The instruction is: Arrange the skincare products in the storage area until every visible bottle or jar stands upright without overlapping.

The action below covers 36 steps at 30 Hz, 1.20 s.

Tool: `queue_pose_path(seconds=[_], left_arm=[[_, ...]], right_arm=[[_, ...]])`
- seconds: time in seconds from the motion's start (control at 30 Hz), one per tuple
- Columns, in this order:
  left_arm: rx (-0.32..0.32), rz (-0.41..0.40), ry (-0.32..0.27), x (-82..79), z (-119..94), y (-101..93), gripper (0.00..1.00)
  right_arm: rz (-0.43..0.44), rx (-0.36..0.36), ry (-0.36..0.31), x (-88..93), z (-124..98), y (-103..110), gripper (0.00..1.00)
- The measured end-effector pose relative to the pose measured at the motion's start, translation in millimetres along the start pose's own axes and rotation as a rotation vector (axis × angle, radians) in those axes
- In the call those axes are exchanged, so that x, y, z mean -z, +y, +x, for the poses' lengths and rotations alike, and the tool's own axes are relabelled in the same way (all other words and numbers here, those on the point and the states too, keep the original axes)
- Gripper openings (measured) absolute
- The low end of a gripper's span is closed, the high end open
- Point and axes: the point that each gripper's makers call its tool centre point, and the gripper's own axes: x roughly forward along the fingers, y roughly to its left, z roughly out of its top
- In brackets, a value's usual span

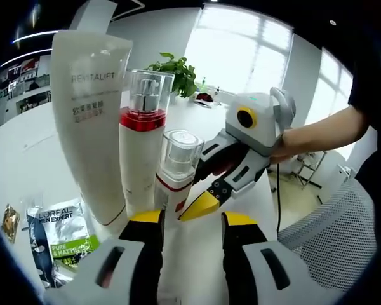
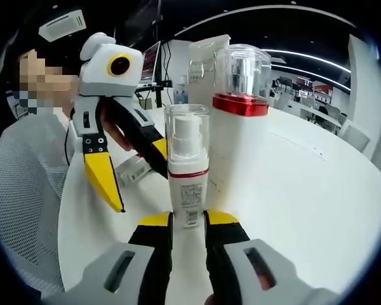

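The small white spray bottle with clear cap and red band (image 2: 188,166) stands upright at twelve o'clock of the right gripper (image 2: 188,223), whose narrowed jaws flank its base; whether they grip, I cannot tell. The left gripper (image 1: 192,220) waits with jaws apart. The bottle looks light, rigid and slick; it is best taken low on the body.

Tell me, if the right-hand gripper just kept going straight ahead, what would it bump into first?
Most likely the small spray bottle: it stands upright dead ahead of the right gripper, its base at the open tips. The taller red-collared bottle stands behind it.
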Motion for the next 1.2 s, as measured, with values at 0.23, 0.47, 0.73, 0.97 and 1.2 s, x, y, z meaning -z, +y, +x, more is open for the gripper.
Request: queue_pose_path(seconds=[0.23,0.47,0.73,0.97,1.2], left_arm=[[0.007,0.004,0.012,4.7,-1.7,-2.1,0.28],[0.0,0.003,0.015,6.6,-4.2,-0.5,0.28],[0.0,-0.003,0.013,5.0,-3.8,-1.3,0.29],[0.002,-0.025,0.007,4.3,-8.6,-3.5,0.35],[0.007,-0.047,0.007,4.5,-18.2,-10.9,0.45]], right_arm=[[-0.023,-0.026,-0.001,-2.9,3.7,2.6,0.21],[-0.029,-0.031,0.0,-4.4,7.7,3.2,0.21],[-0.018,-0.014,0.009,-0.5,5.3,0.0,0.23],[0.019,0.016,0.016,1.8,-4.0,1.5,0.27],[0.06,0.053,0.015,-5.5,-13.7,8.9,0.34]])
